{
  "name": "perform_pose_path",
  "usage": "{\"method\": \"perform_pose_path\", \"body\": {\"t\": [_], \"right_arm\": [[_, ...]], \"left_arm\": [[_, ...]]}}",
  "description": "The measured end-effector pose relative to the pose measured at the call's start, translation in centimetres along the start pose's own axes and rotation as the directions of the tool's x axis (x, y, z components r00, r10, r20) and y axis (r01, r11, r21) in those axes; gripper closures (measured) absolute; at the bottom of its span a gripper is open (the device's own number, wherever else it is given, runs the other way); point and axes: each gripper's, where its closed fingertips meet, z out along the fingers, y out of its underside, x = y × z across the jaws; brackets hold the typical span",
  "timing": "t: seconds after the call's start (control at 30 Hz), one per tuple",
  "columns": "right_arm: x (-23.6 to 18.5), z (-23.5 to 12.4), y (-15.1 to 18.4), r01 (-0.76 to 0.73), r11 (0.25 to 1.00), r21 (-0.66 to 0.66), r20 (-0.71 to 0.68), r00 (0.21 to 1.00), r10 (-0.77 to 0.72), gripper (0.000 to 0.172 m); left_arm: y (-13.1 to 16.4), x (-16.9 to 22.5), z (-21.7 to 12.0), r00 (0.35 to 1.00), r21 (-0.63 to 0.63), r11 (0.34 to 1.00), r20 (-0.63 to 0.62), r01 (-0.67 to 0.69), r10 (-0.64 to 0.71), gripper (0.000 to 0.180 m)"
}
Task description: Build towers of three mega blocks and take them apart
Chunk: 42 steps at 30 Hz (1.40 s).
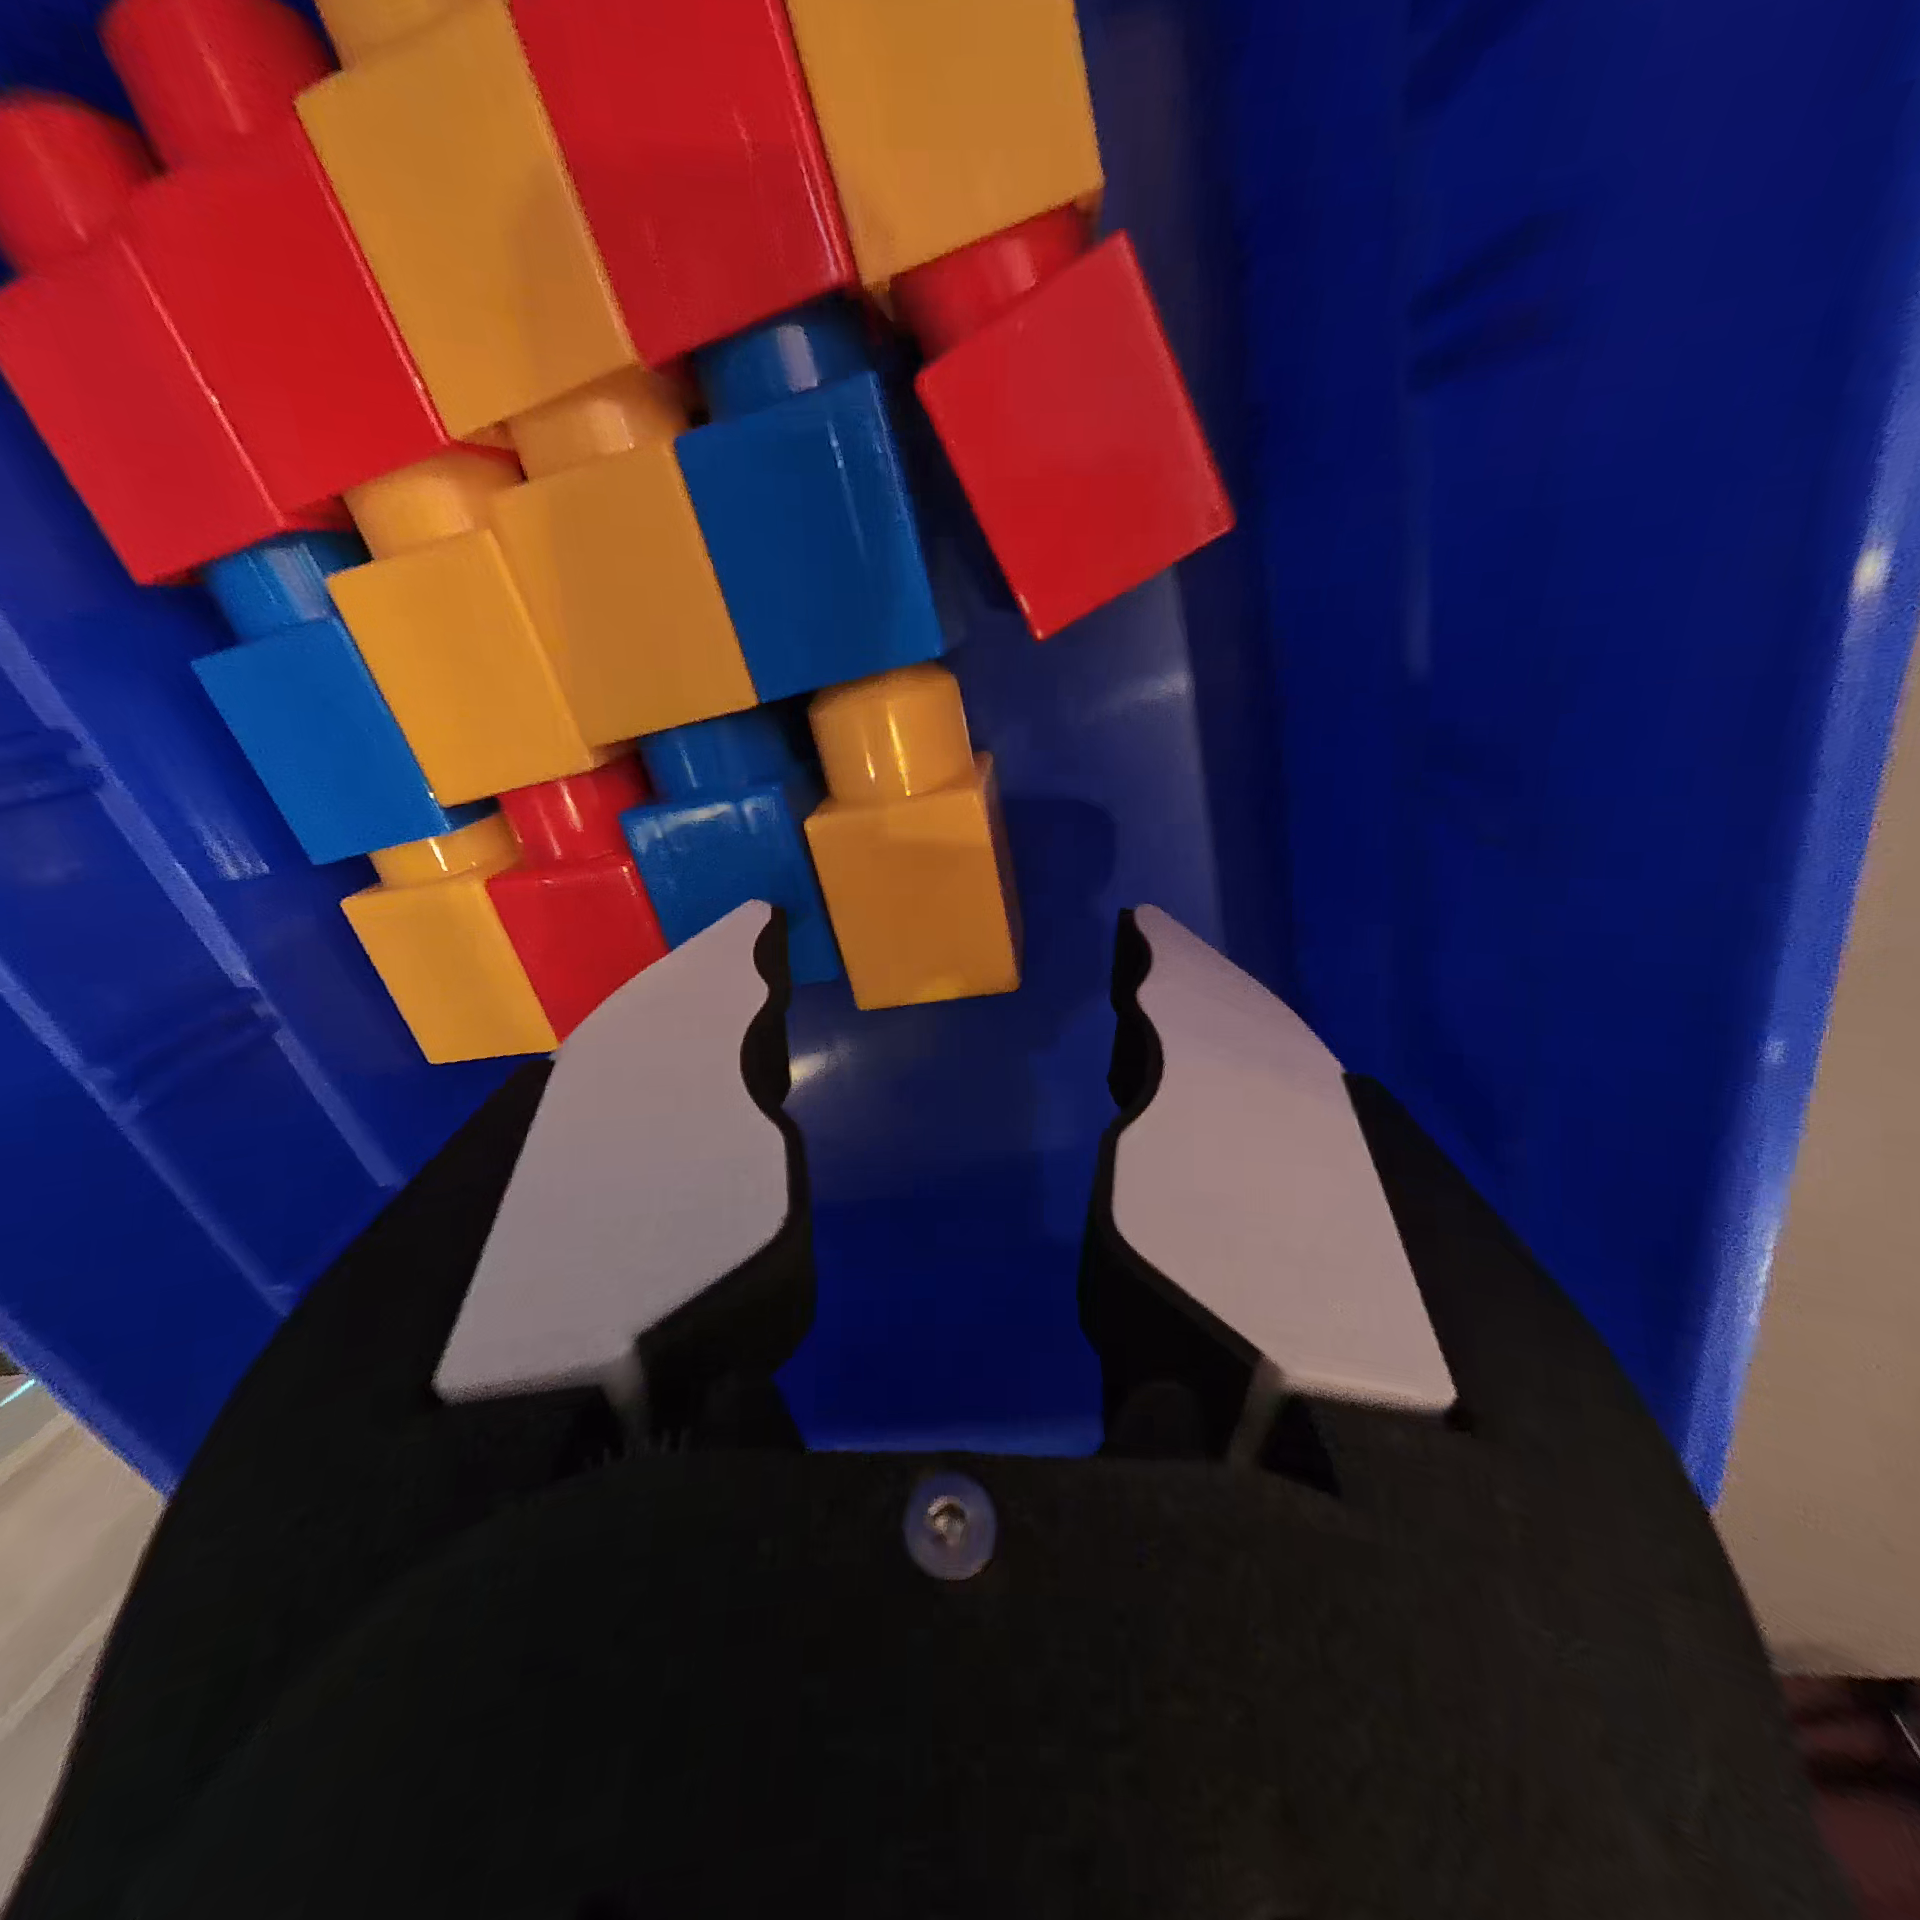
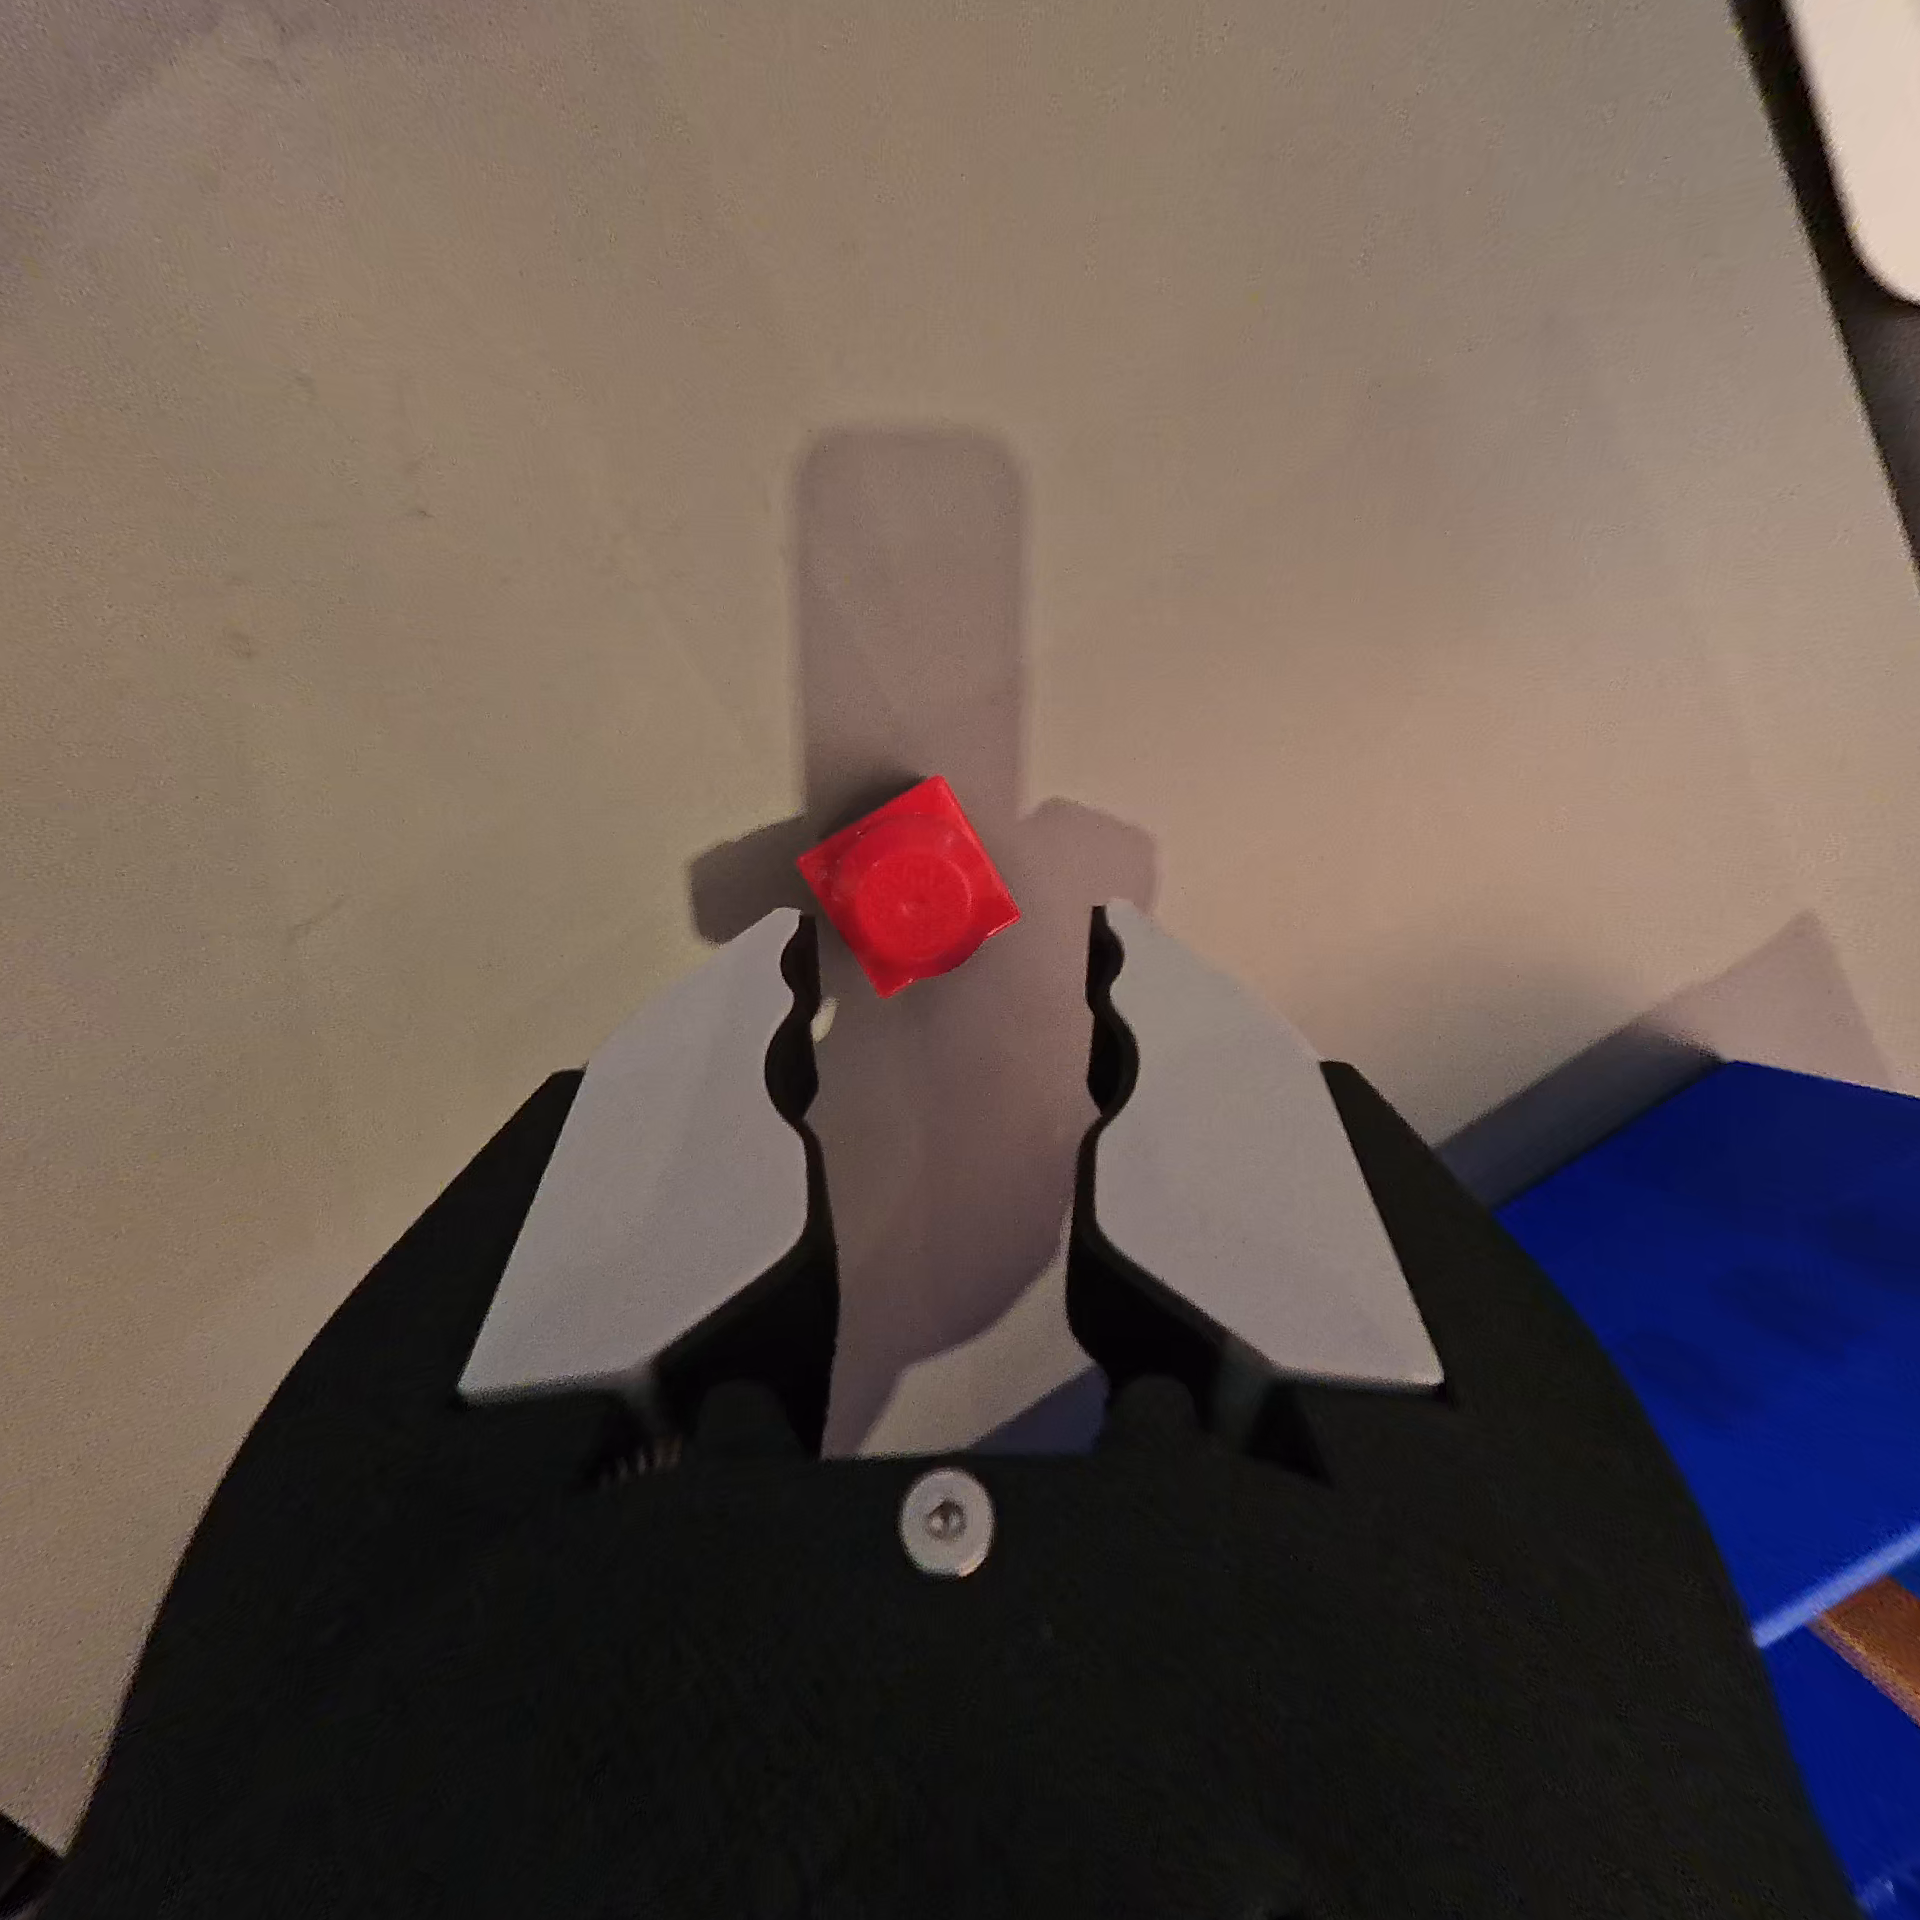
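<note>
A plain beige desk (image 2: pixel 416 520) carries a deep blue plastic bin (image 1: pixel 1558 520), whose corner also shows at the right wrist view's edge. Inside the bin lies a heap of red, yellow and blue plastic mega blocks (image 1: pixel 623 468). The left gripper (image 1: pixel 945 925) reaches into it, fingers spread and bare, just short of a yellow single-stud block (image 1: pixel 914 883). The right gripper (image 2: pixel 945 925) hangs above a lone red block (image 2: pixel 909 888) standing stud-up on the desk, fingers apart with clear gaps either side.

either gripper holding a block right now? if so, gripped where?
Neither. Left gripper jaws are open over the blue bin; right gripper jaws are open, the red block standing free on the table.
</note>
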Motion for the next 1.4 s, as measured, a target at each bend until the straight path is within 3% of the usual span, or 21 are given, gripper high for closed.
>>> {"method": "perform_pose_path", "body": {"t": [0.33,0.43,0.8,1.4], "right_arm": [[0.3,-1.4,-1.2,0.005,0.997,0.082,-0.012,1.0,-0.004,0.12],[0.3,-1.4,-1.2,0.008,0.997,0.082,-0.013,1.0,-0.007,0.12],[0.4,-1.3,-1.1,0.011,0.997,0.08,-0.012,1.0,-0.01,0.12],[0.4,-0.9,-0.9,0.033,0.998,0.058,-0.027,0.999,-0.031,0.119]], "left_arm": [[-0.5,1.5,-0.8,1.0,0.022,0.999,-0.002,-0.024,0.024,0.126],[-0.7,2.2,-0.4,0.999,0.023,1.0,-0.051,-0.012,0.013,0.13],[-0.5,1.2,-0.1,1.0,0.006,1.0,0.007,-0.008,0.008,0.127],[0.0,0.9,0.1,1.0,-0.012,1.0,-0.012,0.006,-0.006,0.128]]}}
